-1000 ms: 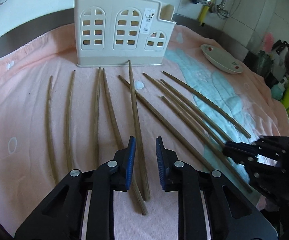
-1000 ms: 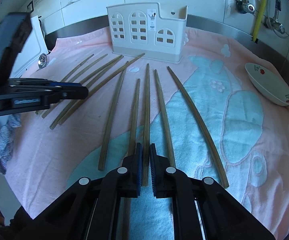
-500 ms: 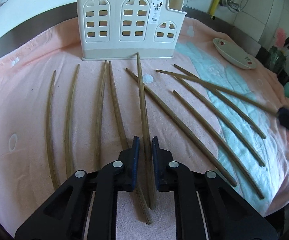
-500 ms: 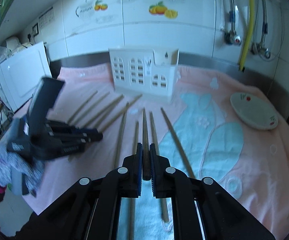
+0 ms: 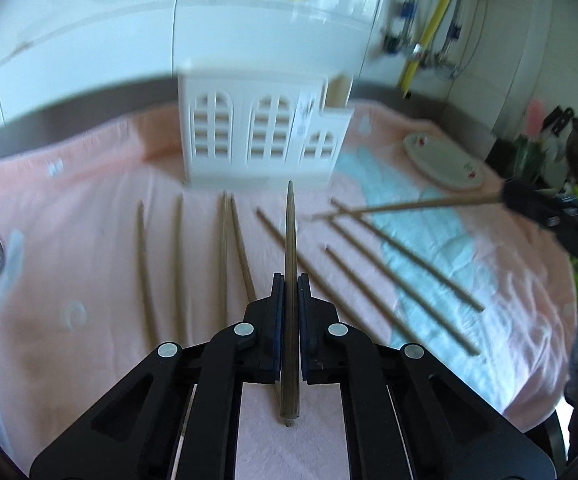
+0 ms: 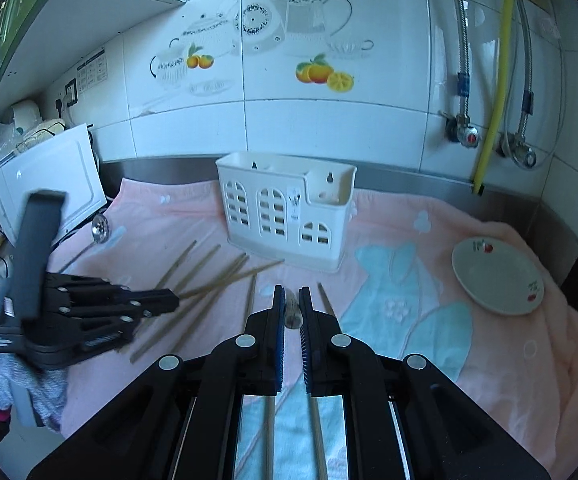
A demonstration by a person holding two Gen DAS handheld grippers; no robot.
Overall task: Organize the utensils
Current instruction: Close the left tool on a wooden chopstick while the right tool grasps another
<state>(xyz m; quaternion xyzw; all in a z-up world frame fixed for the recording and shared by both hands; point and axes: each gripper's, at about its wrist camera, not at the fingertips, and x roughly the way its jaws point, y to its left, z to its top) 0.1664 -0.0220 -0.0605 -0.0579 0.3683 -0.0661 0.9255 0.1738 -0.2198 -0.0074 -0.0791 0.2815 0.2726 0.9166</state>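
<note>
Both grippers had risen off the towel (image 5: pixel 89 264) since the earlier frames, each carrying one chopstick. Left gripper (image 5: pixel 288 280) had just been closing and now pinched a chopstick (image 5: pixel 290 232) that pointed at the white holder (image 5: pixel 265 136) near the towel's back edge. Right gripper (image 6: pixel 290 294), jaws nearly together, clamped another chopstick (image 6: pixel 292 312), seen end-on. Remaining chopsticks (image 5: pixel 401 280) lay fanned across the towel's middle; a small dish (image 6: pixel 497 276) sat toward its right edge.
</note>
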